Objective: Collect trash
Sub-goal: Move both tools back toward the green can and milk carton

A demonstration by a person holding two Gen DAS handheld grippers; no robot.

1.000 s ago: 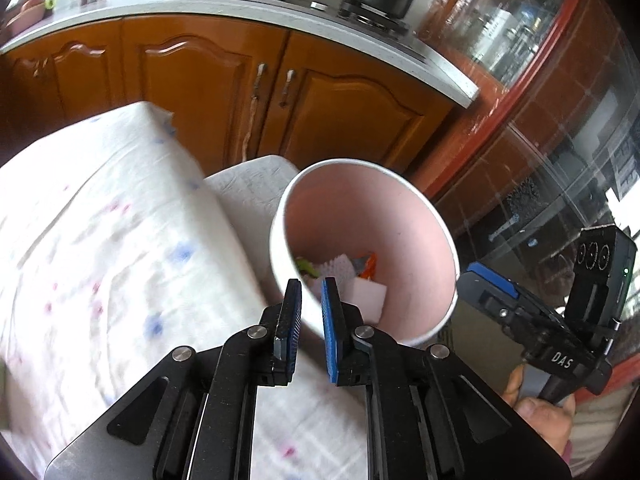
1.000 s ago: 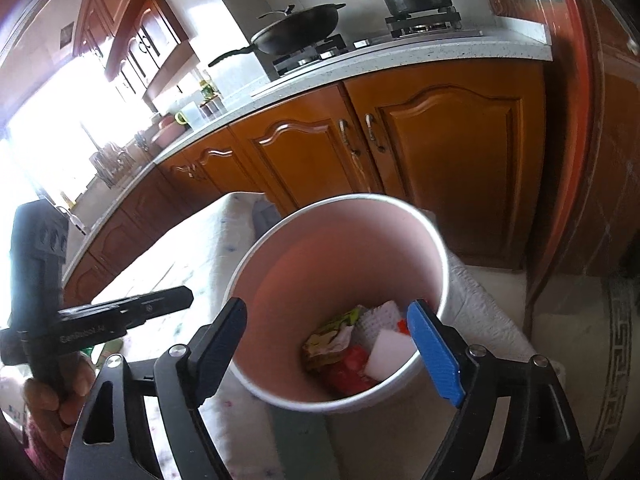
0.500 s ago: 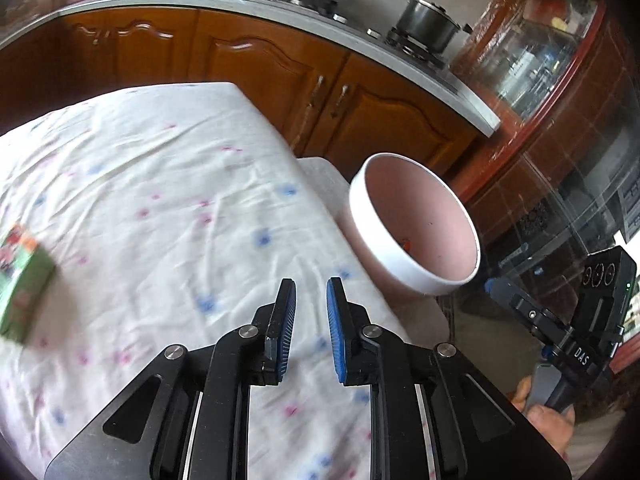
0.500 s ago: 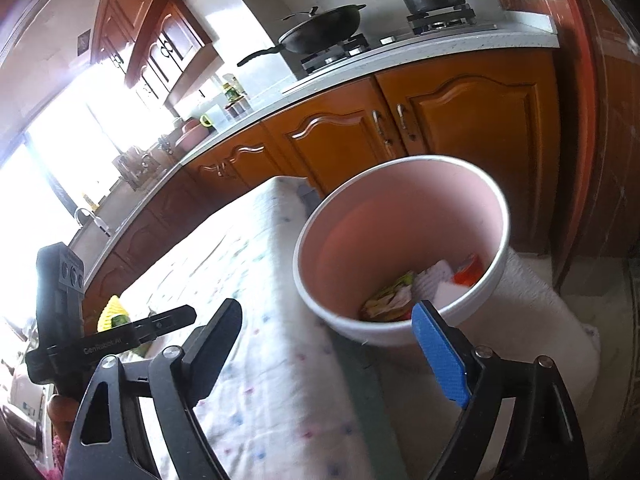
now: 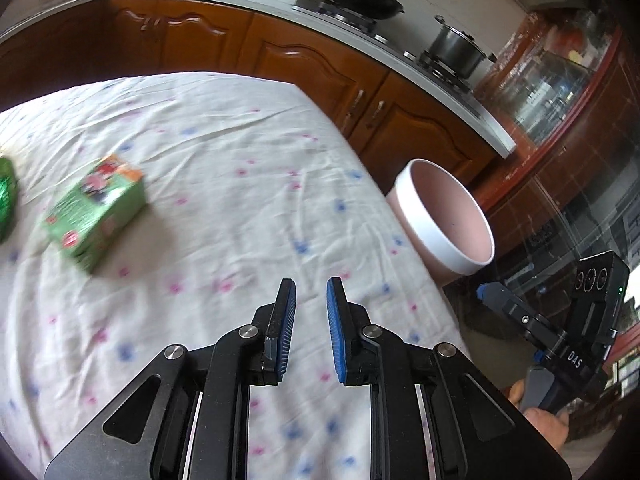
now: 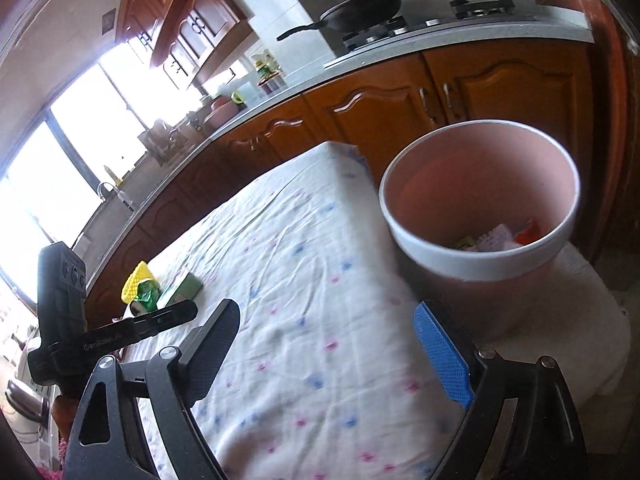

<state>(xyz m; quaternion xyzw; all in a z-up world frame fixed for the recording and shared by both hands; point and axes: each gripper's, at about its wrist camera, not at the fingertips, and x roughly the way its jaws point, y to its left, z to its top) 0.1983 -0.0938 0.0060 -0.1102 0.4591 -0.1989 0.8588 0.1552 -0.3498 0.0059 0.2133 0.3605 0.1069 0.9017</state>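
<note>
Left gripper [image 5: 308,300]: black frame, ribbed blue pads, silver screws. Right gripper [image 6: 326,336]: black frame, one blue dimpled pad at 4 o'clock; white "DAS" lettering.

A round pink bin with a white rim [image 6: 480,256] stands upright just off the table's right edge, holding crumpled wrappers [image 6: 498,236]. On the left of the table lie a green printed carton [image 5: 96,216], on its side, and beyond it a green foil packet [image 6: 146,295] beside a yellow ribbed piece [image 6: 134,286]
</note>
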